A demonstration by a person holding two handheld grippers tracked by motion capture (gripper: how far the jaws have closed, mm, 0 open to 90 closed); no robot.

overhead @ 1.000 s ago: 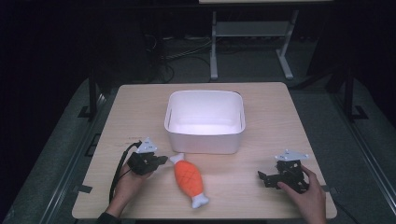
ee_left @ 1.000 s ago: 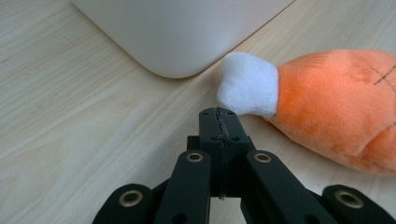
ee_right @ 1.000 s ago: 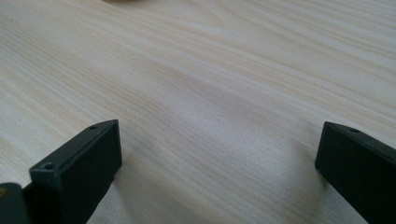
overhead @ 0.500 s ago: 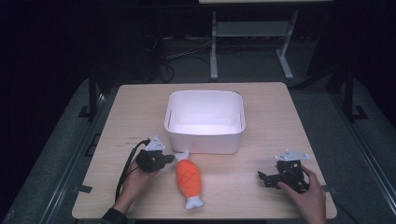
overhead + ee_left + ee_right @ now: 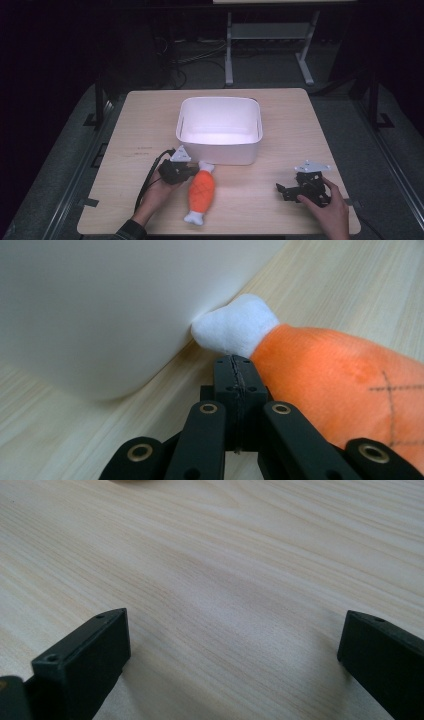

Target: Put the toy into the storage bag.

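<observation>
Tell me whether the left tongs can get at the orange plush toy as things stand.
Probably yes. The left tongs sit right beside the orange plush toy, at its white end, with bare table around them. But the jaws are shut with nothing between them, so they would have to open first; the white bin crowds that end.

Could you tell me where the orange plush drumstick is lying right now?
In the high view the orange plush drumstick lies on the table's near half, just in front of the white tub, its white tip against the tub wall beside the shut left gripper.
</observation>
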